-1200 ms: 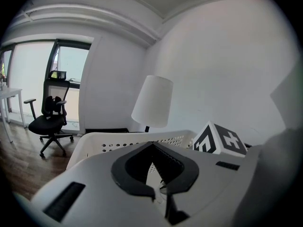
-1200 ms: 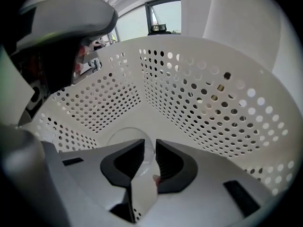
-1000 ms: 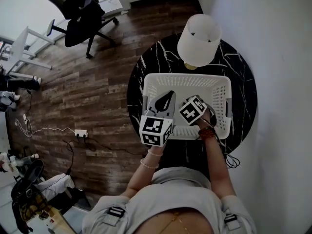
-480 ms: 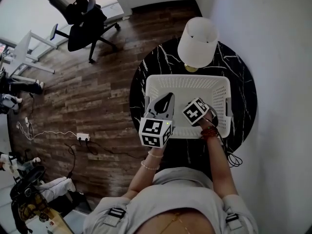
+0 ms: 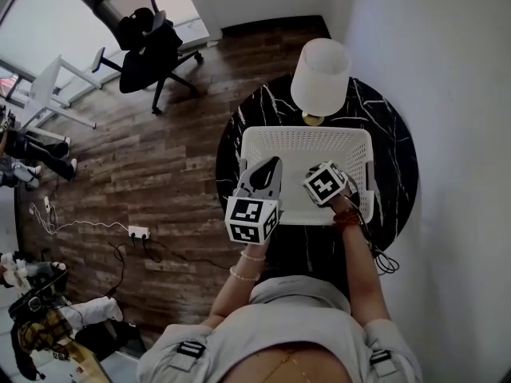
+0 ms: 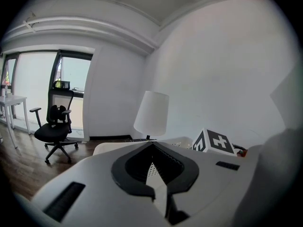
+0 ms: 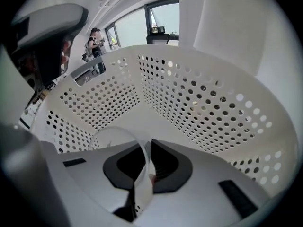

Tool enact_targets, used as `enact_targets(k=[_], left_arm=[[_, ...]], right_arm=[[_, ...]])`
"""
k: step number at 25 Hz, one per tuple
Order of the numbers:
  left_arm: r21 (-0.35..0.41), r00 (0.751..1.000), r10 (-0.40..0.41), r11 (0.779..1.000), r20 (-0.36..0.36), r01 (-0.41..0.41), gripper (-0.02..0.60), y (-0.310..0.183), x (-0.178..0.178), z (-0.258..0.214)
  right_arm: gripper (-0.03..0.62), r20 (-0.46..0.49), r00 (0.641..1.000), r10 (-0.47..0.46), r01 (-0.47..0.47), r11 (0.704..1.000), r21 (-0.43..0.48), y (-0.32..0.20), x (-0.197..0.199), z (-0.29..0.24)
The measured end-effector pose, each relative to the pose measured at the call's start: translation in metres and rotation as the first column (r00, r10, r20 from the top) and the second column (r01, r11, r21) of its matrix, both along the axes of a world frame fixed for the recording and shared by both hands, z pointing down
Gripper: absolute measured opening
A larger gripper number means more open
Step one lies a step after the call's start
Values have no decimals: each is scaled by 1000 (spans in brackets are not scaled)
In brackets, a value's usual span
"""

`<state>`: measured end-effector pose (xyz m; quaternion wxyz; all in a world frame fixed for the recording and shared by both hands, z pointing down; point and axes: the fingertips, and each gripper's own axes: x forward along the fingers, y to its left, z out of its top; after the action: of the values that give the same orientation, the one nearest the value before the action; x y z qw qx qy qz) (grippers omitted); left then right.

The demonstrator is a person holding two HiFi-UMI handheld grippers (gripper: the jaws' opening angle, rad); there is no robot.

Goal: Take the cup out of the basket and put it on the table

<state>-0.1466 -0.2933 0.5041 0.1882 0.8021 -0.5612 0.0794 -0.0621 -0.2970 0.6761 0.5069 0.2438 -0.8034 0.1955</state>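
The right tongs (image 7: 146,151) reach down inside the white basket (image 5: 306,132). They pinch the thin side of the clear cup (image 7: 112,138), and the cup's wall runs between the two jaws. I think they hold it by the edge so the cup can be lifted straight up. The cup is low in the basket, right at the tips of the right tongs, with the walls full of holes all around it. I see nothing else in the basket in front of these tongs.

The left tongs (image 6: 152,148) are pressed together and hold nothing. They hang over the left part of the basket, just beside the right tongs. Maybe they wait there to stop the basket from sliding.

The basket sits on the round black bench (image 5: 389,146). A white lamp (image 5: 321,74) stands past the basket, ahead of both tongs. Bare bench shows to the right of the right tongs, so the cup could go there once it clears the wall.
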Motion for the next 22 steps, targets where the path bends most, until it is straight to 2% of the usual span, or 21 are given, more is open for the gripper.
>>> enact_targets(k=[12,22], left_arm=[[46,1000,-5,999,31,4,8,17,3,-22],[67,998,-17,998,68,13,8,34,8,-31]], right_arm=[[28,191,979,71,-95,988,121,-3,1,-72],[28,267,960,91,-138,977,165,15,8,-104]])
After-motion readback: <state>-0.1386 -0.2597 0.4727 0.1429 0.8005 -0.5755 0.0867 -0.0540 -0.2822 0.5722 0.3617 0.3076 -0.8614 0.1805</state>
